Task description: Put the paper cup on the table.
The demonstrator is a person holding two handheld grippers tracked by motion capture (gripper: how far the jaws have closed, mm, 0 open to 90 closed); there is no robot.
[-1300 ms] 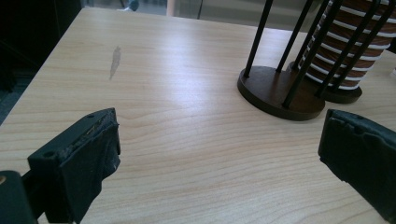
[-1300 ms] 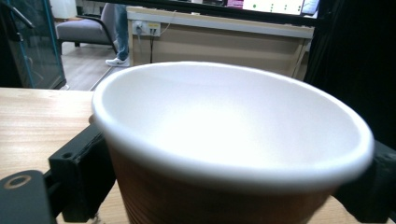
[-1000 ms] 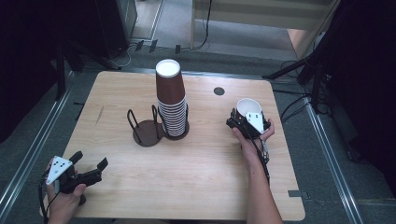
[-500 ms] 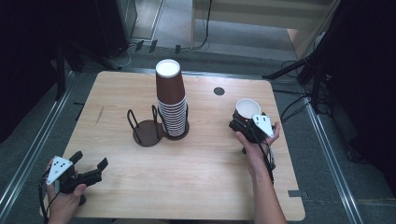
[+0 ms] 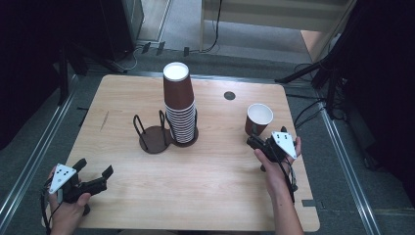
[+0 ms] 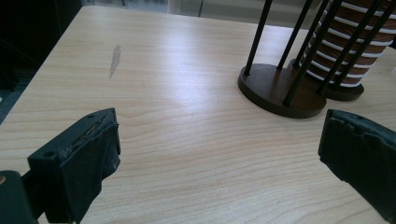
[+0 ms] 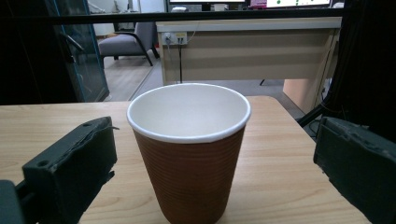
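Paper cup upright near table right edge, mouth up, between spread jaws of right gripper, untouched. Left gripper wide open at near left corner, pointing toward empty wire cup holder beside cup stack

Your left hand holds the black two-jaw left gripper low at the near left, jaws spread wide. Your right hand holds the black right gripper, jaws likewise apart.
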